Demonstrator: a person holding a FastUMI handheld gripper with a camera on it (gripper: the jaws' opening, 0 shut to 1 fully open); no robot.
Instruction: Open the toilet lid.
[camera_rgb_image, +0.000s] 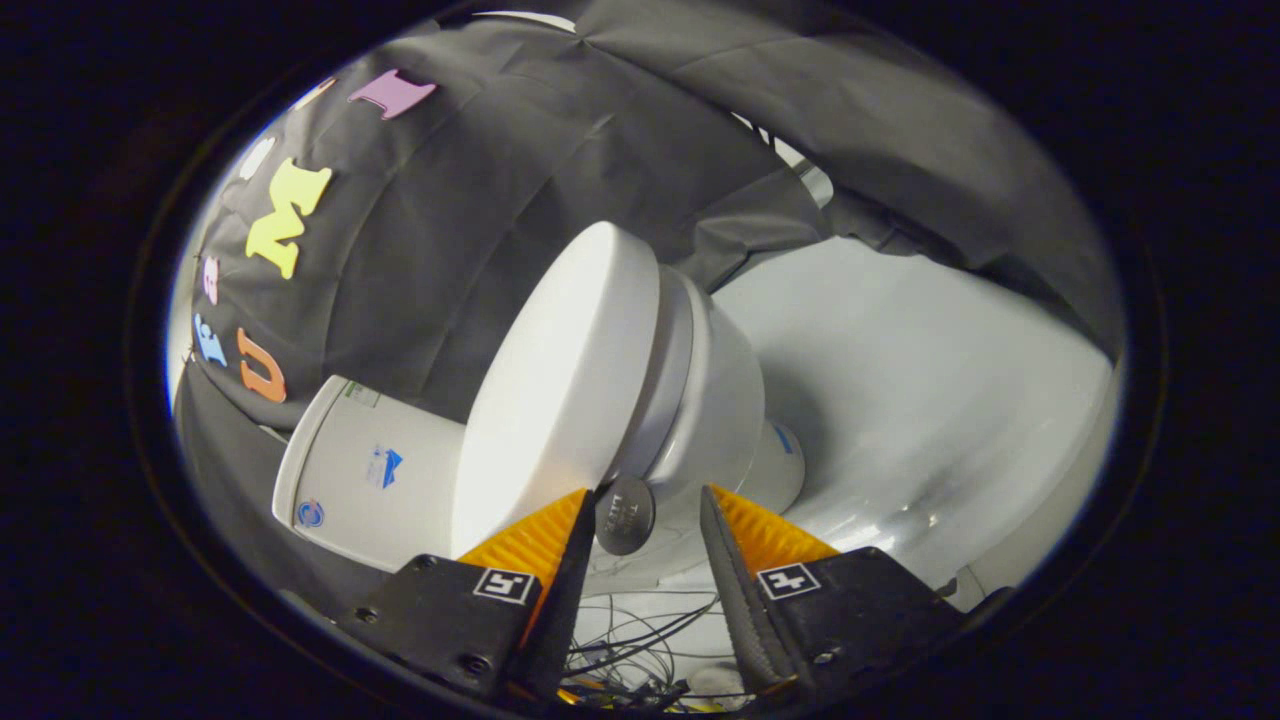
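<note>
The gripper's 2 fingers are spread, empty, near the toilet lid; the smooth lid could slip free.

- The gripper has two wedge-shaped fingers tapering forward to narrow tips, their inner faces ribbed or serrated.
- Each finger sits on a dark, blocky mount fixed with round screws.
- A small square black-and-white marker sits on each mount, just behind the finger.
- Thin dark cables tangle behind and between the fingers.
</note>
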